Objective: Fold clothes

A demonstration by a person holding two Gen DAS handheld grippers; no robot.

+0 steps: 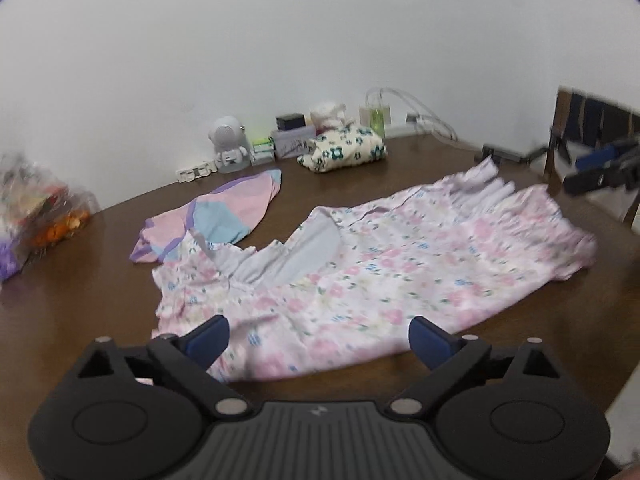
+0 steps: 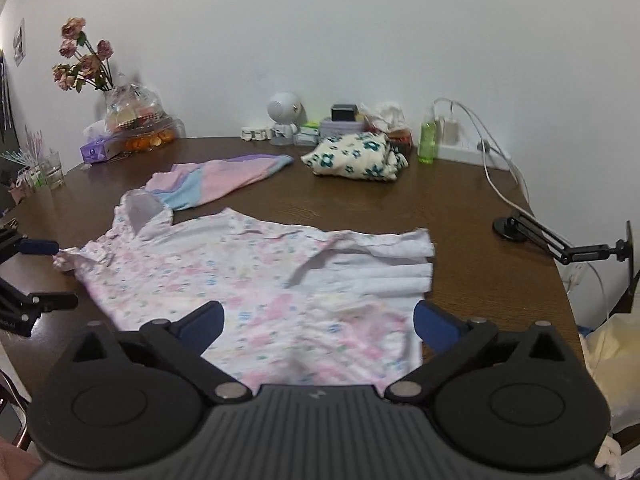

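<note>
- Left wrist view: the left gripper [image 1: 318, 334] hovers with its jaws spread wide and nothing between them, just above the near edge of the floral garment [image 1: 360, 272].
- The floral garment lies spread on the brown counter [image 1: 100, 276], directly ahead of that gripper and reaching off to its right; motion blur smears its print, and its grey inner lining shows where the cloth is turned back.
- Ahead and left of the gripper a pink, blue and purple garment [image 1: 216, 212] lies flat, its near end touching or tucked under the floral one; which, I cannot tell.
- Farther ahead a cream bundle with green flowers [image 1: 344, 152] sits by the wall.
- At the right edge the right gripper [image 1: 600, 172] shows only in part, blurred; its blue fingers stand apart.
- Right wrist view: the right gripper [image 2: 318, 324] is also wide open and empty, over the near part of the floral garment [image 2: 248, 272], whose nearest hem is hidden behind the gripper body.
- At the left edge the left gripper [image 2: 40, 272] is cut off by the frame, jaws apart near the garment's sleeve.
- Right of the gripper a black articulated arm [image 2: 560, 240] stands on the counter; what it carries runs out of frame.
- Small items along the wall are too blurred to name.
</note>
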